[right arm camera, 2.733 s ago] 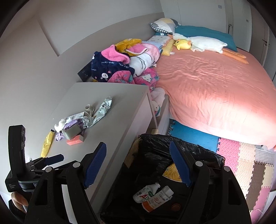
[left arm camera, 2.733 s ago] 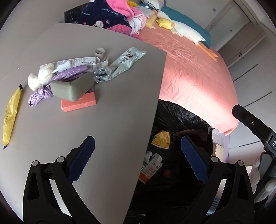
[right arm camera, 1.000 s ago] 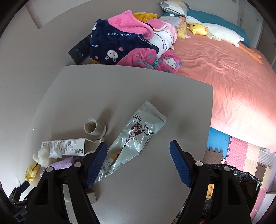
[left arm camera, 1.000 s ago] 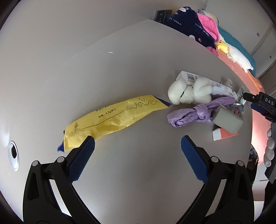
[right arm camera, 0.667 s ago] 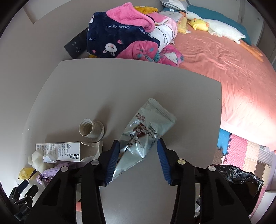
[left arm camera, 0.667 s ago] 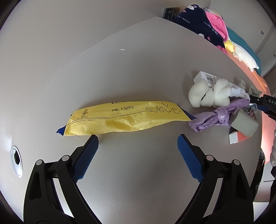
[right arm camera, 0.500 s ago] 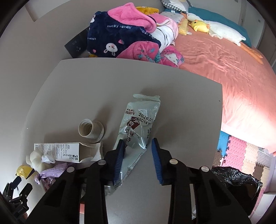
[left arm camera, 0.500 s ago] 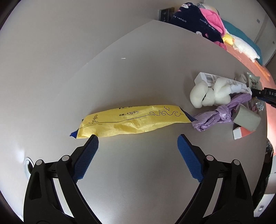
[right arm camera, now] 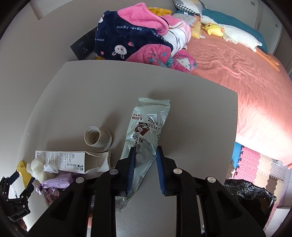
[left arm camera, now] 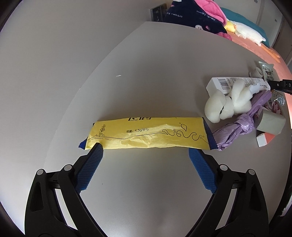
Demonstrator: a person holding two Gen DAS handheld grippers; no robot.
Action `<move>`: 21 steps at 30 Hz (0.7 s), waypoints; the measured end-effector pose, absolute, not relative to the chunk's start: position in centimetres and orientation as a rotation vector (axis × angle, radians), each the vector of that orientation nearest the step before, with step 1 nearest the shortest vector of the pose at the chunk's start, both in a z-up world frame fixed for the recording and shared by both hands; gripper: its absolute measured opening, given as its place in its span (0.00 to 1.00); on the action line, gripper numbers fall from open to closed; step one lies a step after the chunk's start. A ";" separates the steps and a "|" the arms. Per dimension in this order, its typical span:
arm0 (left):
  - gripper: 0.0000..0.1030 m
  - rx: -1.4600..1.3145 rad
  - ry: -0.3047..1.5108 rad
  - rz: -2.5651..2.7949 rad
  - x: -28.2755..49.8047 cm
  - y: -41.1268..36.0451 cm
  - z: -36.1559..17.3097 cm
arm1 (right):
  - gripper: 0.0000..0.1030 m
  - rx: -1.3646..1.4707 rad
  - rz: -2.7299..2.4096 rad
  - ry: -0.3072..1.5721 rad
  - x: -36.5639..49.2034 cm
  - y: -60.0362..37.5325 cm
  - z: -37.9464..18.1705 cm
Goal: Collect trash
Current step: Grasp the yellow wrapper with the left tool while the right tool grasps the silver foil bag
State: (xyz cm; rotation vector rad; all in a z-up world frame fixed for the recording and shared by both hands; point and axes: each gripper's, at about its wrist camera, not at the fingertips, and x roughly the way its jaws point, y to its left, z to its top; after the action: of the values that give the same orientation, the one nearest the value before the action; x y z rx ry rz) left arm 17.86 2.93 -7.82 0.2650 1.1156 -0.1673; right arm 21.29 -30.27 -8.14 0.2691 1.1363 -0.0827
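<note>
Left wrist view: the left gripper (left arm camera: 145, 150) stands wide apart, holding nothing. Its two blue fingertips sit at the near long edge of a yellow wrapper (left arm camera: 148, 135) that lies flat on the grey table (left arm camera: 146, 182), one tip by each end of it; whether they touch it cannot be told. The wrapper is long, creased, with dark blue end seals, a thin black line drawing of a plant and waves, and the print "4.3g" among Chinese characters. To its right lie a knotted purple bag (left arm camera: 242, 125), a white foam lump (left arm camera: 228, 106), a white carton (left arm camera: 235, 83) with a barcode, a grey roll (left arm camera: 271, 124) and an orange box (left arm camera: 265, 139). Dark blue clothing (left arm camera: 189, 16) at the far edge reads "rabbit".

Right wrist view: the right gripper (right arm camera: 145, 158) is closed narrowly on a silver wrapper (right arm camera: 146, 131), the blue pads pinching its lower part, which crumples between them. The wrapper lies lengthwise on the table (right arm camera: 109, 91), crinkled and shiny, with a dark red logo, Chinese characters and "2026.01". Left of it stands a white cap (right arm camera: 97, 137), with the torn carton (right arm camera: 62, 161) nearby. A black bin bag (right arm camera: 250, 196) sits beside the table at lower right. Behind are a pink bed (right arm camera: 237, 60) and the clothing (right arm camera: 127, 38) marked "lucky rabbit".
</note>
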 end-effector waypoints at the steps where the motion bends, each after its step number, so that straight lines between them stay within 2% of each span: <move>1: 0.89 0.273 1.103 -0.165 17.9 2.8 -7.6 | 0.24 0.267 -0.083 1.137 21.4 -30.2 -8.2; 6: 0.91 0.347 1.054 -0.191 17.9 2.2 -6.0 | 0.24 0.267 -0.086 1.143 21.5 -30.2 -8.2; 17: 0.92 0.489 1.090 -0.379 21.1 0.2 -7.2 | 0.24 0.256 -0.079 1.146 21.8 -30.1 -8.2; 18: 0.90 0.478 1.102 -0.392 21.5 0.1 -7.5 | 0.24 0.255 -0.078 1.146 21.8 -30.1 -8.2; 20: 0.67 0.453 1.133 -0.411 22.4 0.2 -8.0 | 0.24 0.251 -0.075 1.145 21.9 -30.0 -8.2; 21: 0.64 0.441 1.137 -0.411 22.6 0.3 -8.2 | 0.24 0.251 -0.075 1.145 21.9 -30.0 -8.2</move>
State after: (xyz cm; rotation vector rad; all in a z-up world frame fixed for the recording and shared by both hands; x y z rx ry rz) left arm 22.60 0.32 -8.15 0.4406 1.1366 -0.4107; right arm 21.90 -30.01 -8.22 0.2511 1.1454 -0.0747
